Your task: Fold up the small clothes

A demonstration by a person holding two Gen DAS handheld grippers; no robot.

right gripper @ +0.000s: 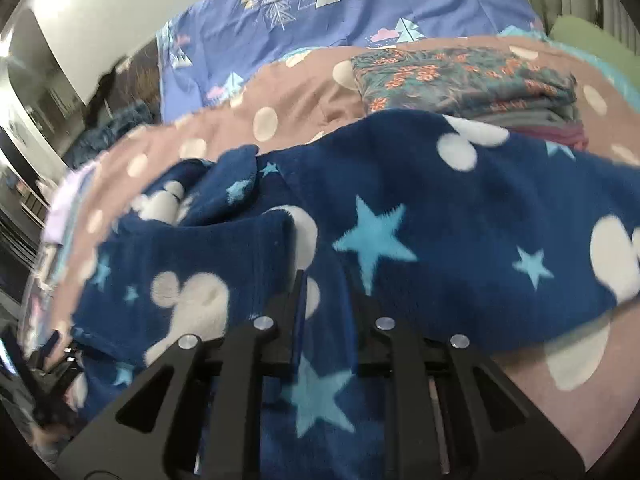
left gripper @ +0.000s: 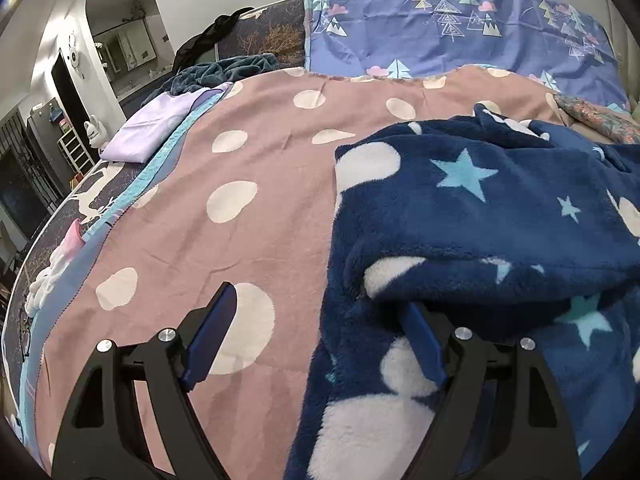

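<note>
Underneath everything lies the bed, covered by a dusty-pink spread [left gripper: 256, 168] with pale dots, and behind it a purple-blue sheet [left gripper: 440, 36] printed with trees and clouds. On the spread sits the largest loose item — a navy fleece garment [left gripper: 480, 216] with light-blue stars and white mouse-head shapes, rumpled and partly doubled over itself toward the right of the left wrist view. Beyond it, near the far right of the bed, rests a stack of folded clothes [right gripper: 464, 80] topped by a teal floral piece. A folded lilac cloth [left gripper: 156, 124] lies at the spread's left edge, with a dark teal heap [left gripper: 224, 70] behind it.

The left claw [left gripper: 316, 332] stands wide apart; its right finger is tucked under a fold of the fleece while its left finger hangs over bare spread. The right claw [right gripper: 324, 300] is drawn narrow — its fingers pinch a ridge of the navy fleece between them.
</note>
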